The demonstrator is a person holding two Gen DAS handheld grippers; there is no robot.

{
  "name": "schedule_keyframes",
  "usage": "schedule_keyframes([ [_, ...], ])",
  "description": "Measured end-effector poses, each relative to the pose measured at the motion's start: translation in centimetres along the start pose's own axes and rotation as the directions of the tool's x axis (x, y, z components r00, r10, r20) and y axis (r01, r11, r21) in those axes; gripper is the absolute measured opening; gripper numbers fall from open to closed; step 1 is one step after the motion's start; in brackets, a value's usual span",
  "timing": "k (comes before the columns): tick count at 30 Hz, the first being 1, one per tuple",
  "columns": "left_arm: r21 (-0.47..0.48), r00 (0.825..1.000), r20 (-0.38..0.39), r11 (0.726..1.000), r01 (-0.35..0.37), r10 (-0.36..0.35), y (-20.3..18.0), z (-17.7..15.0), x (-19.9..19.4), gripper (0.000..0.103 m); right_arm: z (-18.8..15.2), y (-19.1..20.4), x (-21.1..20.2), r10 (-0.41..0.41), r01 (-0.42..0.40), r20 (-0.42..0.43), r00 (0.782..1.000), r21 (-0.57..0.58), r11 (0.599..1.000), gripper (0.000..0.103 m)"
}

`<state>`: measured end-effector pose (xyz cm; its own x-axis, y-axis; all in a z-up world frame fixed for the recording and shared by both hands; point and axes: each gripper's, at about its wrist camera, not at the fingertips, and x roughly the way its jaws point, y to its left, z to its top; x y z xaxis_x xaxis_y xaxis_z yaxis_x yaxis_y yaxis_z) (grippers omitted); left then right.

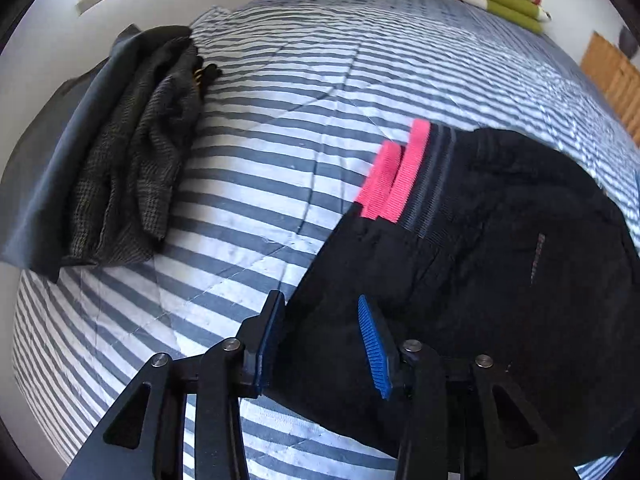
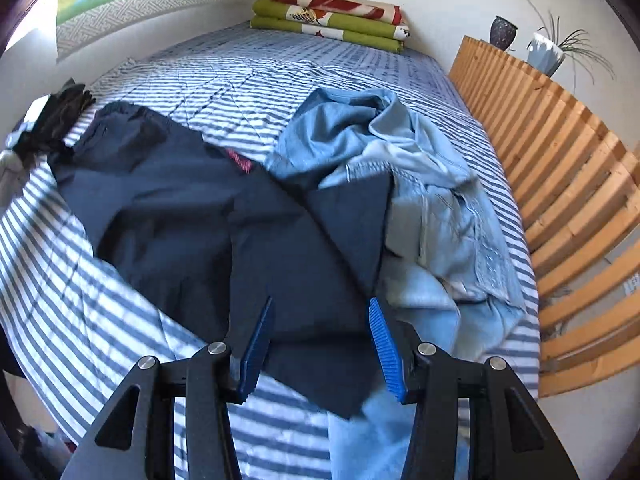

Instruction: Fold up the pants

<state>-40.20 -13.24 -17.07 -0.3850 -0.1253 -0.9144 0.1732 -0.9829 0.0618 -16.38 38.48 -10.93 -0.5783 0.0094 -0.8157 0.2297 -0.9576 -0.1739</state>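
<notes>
Dark navy pants [image 1: 500,260] lie spread on the striped bed cover [image 1: 260,160], with pink waistband tabs [image 1: 400,172] at their far end. My left gripper [image 1: 319,297] hovers over the near left edge of the pants; its blue pads [image 1: 372,340] stand apart with nothing pinched. In the right wrist view the same pants [image 2: 200,220] lie crumpled, one leg folded back in a triangle. My right gripper [image 2: 321,300] is open above the near leg, and its pads [image 2: 386,352] press on no cloth.
A stack of dark and grey checked garments [image 1: 120,160] sits at the bed's left edge. A heap of light blue jeans [image 2: 420,200] lies just right of the pants. Folded green and red blankets [image 2: 332,20] rest at the bed's far end. A wooden slatted frame [image 2: 560,200] leans along the right.
</notes>
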Motion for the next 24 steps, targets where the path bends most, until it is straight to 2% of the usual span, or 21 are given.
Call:
schedule_keyframes([
  [3, 0.01, 0.998, 0.051, 1.0, -0.023, 0.022, 0.2, -0.4, -2.0, 0.038, -1.3, 1.9, 0.5, -0.063, 0.061, -0.011, 0.998, -0.149, 0.987, 0.045],
  [6, 0.039, 0.998, 0.059, 0.999, 0.006, -0.008, -0.3, -0.8, -3.7, 0.038, -2.1, 3.5, 1.7, -0.146, 0.141, 0.006, 0.989, -0.29, 0.947, 0.045],
  [9, 0.066, 0.999, 0.049, 0.998, 0.018, -0.021, -1.0, -1.3, -4.4, 0.038, -2.7, 5.0, 3.7, -0.249, 0.245, 0.048, 0.967, -0.435, 0.867, 0.045],
  [12, 0.074, 0.999, 0.034, 0.997, 0.037, -0.039, -2.0, -1.7, -5.0, 0.038, -2.1, 4.9, 5.3, -0.341, 0.342, 0.091, 0.936, -0.473, 0.812, 0.043],
  [13, 0.079, 0.999, 0.035, 0.996, 0.035, -0.038, -2.3, -1.8, -5.2, 0.038, -1.4, 4.3, 5.2, -0.341, 0.349, 0.1, 0.935, -0.446, 0.824, 0.043],
  [14, 0.085, 0.999, 0.035, 0.996, 0.036, -0.039, -2.7, -1.9, -5.3, 0.038, -0.6, 3.4, 4.9, -0.332, 0.341, 0.094, 0.939, -0.393, 0.854, 0.043],
  [16, 0.094, 0.999, 0.033, 0.995, 0.039, -0.042, -3.3, -1.8, -5.2, 0.038, 1.3, -0.2, 4.0, -0.257, 0.259, 0.039, 0.966, -0.188, 0.947, 0.043],
  [17, 0.096, 0.999, 0.03, 0.994, 0.042, -0.045, -3.6, -1.8, -5.4, 0.038, 2.1, -2.3, 3.7, -0.211, 0.212, 0.017, 0.977, -0.076, 0.974, 0.043],
  [19, 0.106, 0.998, 0.028, 0.993, 0.048, -0.051, -4.3, -1.8, -5.3, 0.038, 2.6, -5.7, 2.9, -0.148, 0.148, -0.006, 0.989, 0.073, 0.986, 0.044],
  [20, 0.112, 0.998, 0.027, 0.993, 0.049, -0.052, -4.5, -1.8, -5.3, 0.038, 2.6, -6.7, 2.5, -0.141, 0.141, -0.006, 0.99, 0.106, 0.984, 0.045],
  [22, 0.114, 0.998, 0.025, 0.992, 0.056, -0.059, -4.7, -1.9, -5.1, 0.038, 2.1, -7.9, 2.0, -0.148, 0.15, -0.023, 0.989, 0.153, 0.977, 0.045],
  [24, 0.108, 0.997, 0.017, 0.992, 0.068, -0.07, -4.8, -2.1, -4.9, 0.038, 1.3, -7.9, 1.9, -0.102, 0.104, -0.019, 0.995, 0.142, 0.984, 0.045],
])
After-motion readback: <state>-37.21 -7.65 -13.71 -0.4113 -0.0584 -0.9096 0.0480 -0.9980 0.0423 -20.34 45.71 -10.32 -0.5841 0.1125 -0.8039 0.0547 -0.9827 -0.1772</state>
